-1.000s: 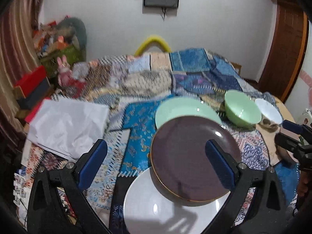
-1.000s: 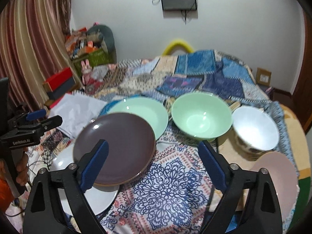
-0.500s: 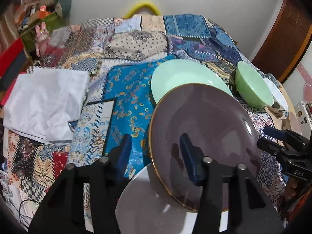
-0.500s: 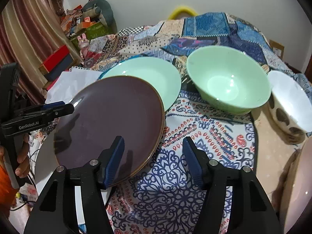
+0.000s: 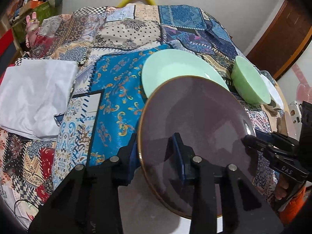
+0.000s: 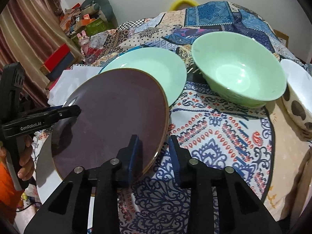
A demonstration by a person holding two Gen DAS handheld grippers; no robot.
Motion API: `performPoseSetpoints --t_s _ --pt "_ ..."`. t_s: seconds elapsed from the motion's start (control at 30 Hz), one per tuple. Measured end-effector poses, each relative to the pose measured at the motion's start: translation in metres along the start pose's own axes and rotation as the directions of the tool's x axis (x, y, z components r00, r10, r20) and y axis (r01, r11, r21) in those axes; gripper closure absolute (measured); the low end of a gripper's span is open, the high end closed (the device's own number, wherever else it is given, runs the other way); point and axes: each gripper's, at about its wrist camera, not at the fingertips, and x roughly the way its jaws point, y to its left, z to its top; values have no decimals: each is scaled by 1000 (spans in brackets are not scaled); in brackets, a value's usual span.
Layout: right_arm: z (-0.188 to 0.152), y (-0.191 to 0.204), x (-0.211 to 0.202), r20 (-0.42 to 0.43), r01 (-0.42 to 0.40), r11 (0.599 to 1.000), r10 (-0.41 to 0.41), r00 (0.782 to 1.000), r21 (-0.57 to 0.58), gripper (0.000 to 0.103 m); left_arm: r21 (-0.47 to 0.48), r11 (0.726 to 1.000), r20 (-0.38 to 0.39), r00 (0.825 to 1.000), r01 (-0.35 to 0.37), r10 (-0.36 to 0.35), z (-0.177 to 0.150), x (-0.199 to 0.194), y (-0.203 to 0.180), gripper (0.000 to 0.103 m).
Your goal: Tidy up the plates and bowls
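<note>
A second ago both my claws hung wide above the bed; now my left claw (image 5: 156, 156) and right claw (image 6: 154, 152) are closing on opposite rims of the purple plate (image 5: 195, 132), its rim between each pair of jaws, so a lift can follow. Glossy, round and gold-edged, it tilts on a white plate (image 6: 44, 175) at the quilt's (image 6: 224, 136) near edge, the mint plate (image 6: 156, 68) behind

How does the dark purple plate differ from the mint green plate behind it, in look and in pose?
The purple plate is dark with a thin gold rim; the mint green plate is pale and plain. The purple plate is tilted, overlapping a white plate and the green plate's near edge; the green plate lies flat on the patterned cloth. Both tongs, left and right, are closing over the purple plate's rim; nothing grips the green one. Both are round and empty.
</note>
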Motion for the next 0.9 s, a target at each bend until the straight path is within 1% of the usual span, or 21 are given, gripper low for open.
performPoseSetpoints --t_s 0.07,0.27,0.37,0.57,0.7,0.9 --pt "0 0 3 -8 -23 1000 23 1000 3 75 2 1000 -7 1000 -2 2 1 0 -1 68" --pt "1 2 2 0 -21 1000 21 1000 1 76 -7 1000 -27 1000 -13 13 1 -1 -4 68" --pt "1 1 1 2 -18 1000 18 1000 7 76 9 1000 -21 1000 -22 22 -1 -3 -9 68" --pt "-2 -4 -5 11 -10 1000 10 1000 22 76 12 1000 -17 1000 -10 10 -6 -7 -16 68" --pt "-5 -8 -13 24 -12 999 11 1000 31 76 12 1000 1 1000 6 -6 -9 -14 -24 68" --pt "-12 -10 -27 51 -2 1000 1 999 29 76 35 999 20 1000 5 -6 -16 -28 -40 68"
